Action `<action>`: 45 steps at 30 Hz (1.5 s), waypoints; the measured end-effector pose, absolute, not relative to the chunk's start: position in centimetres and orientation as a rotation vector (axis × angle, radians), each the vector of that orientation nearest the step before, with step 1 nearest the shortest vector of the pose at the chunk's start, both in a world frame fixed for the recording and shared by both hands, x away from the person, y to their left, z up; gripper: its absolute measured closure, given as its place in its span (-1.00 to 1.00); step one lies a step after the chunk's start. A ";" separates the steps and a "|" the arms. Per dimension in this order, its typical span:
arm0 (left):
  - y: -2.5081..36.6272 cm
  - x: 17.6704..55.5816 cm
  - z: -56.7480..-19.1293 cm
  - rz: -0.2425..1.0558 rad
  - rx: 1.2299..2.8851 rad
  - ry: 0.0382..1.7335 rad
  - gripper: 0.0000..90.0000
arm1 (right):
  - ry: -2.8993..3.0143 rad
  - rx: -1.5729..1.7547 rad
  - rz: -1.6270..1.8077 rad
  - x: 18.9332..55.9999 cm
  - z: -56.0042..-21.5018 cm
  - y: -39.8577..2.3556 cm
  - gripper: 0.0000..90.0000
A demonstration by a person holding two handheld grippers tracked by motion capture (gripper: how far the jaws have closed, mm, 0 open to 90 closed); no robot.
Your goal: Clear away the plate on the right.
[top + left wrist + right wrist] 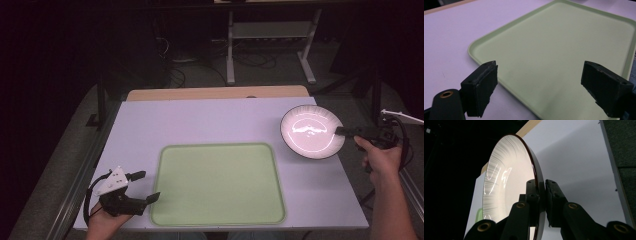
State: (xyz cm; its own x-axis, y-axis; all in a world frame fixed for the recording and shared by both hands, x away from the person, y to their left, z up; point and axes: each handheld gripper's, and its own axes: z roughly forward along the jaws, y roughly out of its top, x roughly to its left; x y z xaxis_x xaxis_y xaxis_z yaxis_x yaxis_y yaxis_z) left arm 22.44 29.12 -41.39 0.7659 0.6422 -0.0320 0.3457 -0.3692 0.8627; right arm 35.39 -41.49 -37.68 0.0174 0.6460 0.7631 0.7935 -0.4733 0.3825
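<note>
We hold the right gripper (345, 131) at the right edge of the pale lilac table top (210, 122). Its two black jaws are clamped narrowly on the rim of the round white ribbed plate with a dark outer edge (310, 131). In the right gripper view the same right gripper (543, 195) has one jaw on the plate's white inner face and the other on its dark underside, with the plate (504, 182) pinched between the pads.

In the high view the plate sits over the far right part of the table top, near its right edge. Whether its underside touches the surface we cannot tell from that view. In the right gripper view the rim stands clear of the table top (579, 165), with a shadow on the surface behind it.

We hold the left gripper (147, 186) at the near left corner of the table top, just beside the left rim of the flat pale green rectangular plastic tray (217, 185). Its jaws stand wide apart and grip nothing. In the left gripper view the left gripper (540, 82) looks across the tray (564, 50), whose near rim passes between the two pads.

The tray lies flat in the near centre of the table top, well apart from the plate.
</note>
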 end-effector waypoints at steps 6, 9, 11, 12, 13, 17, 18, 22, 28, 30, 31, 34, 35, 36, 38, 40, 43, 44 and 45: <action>29.1 22.4 -41.4 0.383 1.991 0.743 -0.69 | -1.610 -2.083 -1.445 35.2 -36.0 -40.5 0.79; 29.0 22.4 -41.4 0.387 1.991 0.740 -0.69 | -1.656 -2.040 -1.441 35.2 -35.2 -39.6 0.79; 29.1 22.4 -41.4 0.387 1.991 0.739 -0.69 | -1.674 -2.018 -1.439 35.2 -34.8 -39.0 0.79; 29.1 22.4 -41.4 0.387 1.989 0.742 -0.69 | -1.687 -2.013 -1.437 35.2 -34.5 -38.7 0.80; 29.1 22.4 -41.4 0.387 1.986 0.743 -0.69 | -1.715 -2.003 -1.428 35.2 -34.2 -38.2 0.79; 29.1 22.4 -41.4 0.385 1.990 0.739 -0.69 | -1.778 -1.948 -1.418 35.2 -33.2 -36.9 0.78; 29.0 22.4 -41.4 0.387 1.993 0.736 -0.69 | -1.786 -1.931 -1.419 35.2 -33.0 -36.6 0.79; 29.0 22.3 -41.4 0.387 1.995 0.734 -0.69 | -1.790 -1.870 -1.438 35.2 -32.4 -35.6 0.79; 29.0 22.4 -41.4 0.389 1.991 0.737 -0.69 | -1.890 -1.819 -1.425 35.1 -31.1 -33.6 0.78; 29.0 22.4 -41.4 0.389 1.993 0.736 -0.69 | -1.902 -1.792 -1.423 35.1 -30.9 -32.9 0.78; 29.0 22.3 -41.4 0.388 1.993 0.736 -0.69 | -1.899 -1.776 -1.429 35.1 -30.8 -32.6 0.78; 29.0 22.3 -41.4 0.389 1.991 0.737 -0.69 | -1.897 -1.729 -1.448 35.0 -30.6 -31.8 0.79; 29.0 22.4 -41.4 0.389 1.991 0.737 -0.69 | -1.901 -1.718 -1.452 35.0 -30.5 -31.5 0.79; 29.0 22.3 -41.4 0.389 1.991 0.737 -0.69 | -1.912 -1.710 -1.453 35.0 -30.3 -31.1 0.78; 29.0 22.4 -41.4 0.388 1.991 0.737 -0.69 | -1.931 -1.697 -1.453 35.0 -30.1 -30.5 0.78; 29.0 22.3 -41.4 0.388 1.991 0.737 -0.69 | -1.942 -1.674 -1.453 35.0 -29.8 -29.8 0.78; 29.1 22.3 -41.4 0.388 1.988 0.739 -0.69 | -1.949 -1.634 -1.461 35.1 -29.6 -28.8 0.78; 29.1 22.3 -41.4 0.389 1.990 0.739 -0.69 | -1.956 -1.622 -1.462 35.2 -29.5 -28.6 0.78; 29.1 22.3 -41.4 0.389 1.990 0.739 -0.69 | -1.963 -1.613 -1.459 35.2 -29.4 -28.2 0.78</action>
State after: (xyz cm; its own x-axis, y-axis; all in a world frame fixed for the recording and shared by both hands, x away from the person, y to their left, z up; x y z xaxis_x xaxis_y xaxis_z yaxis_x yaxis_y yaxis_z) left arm 22.34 29.11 -41.38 0.7671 0.6410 -0.0267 0.3410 -0.3721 0.8633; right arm 35.19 -28.20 -29.44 -0.3783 0.6245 0.6833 0.8343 -0.0899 0.5440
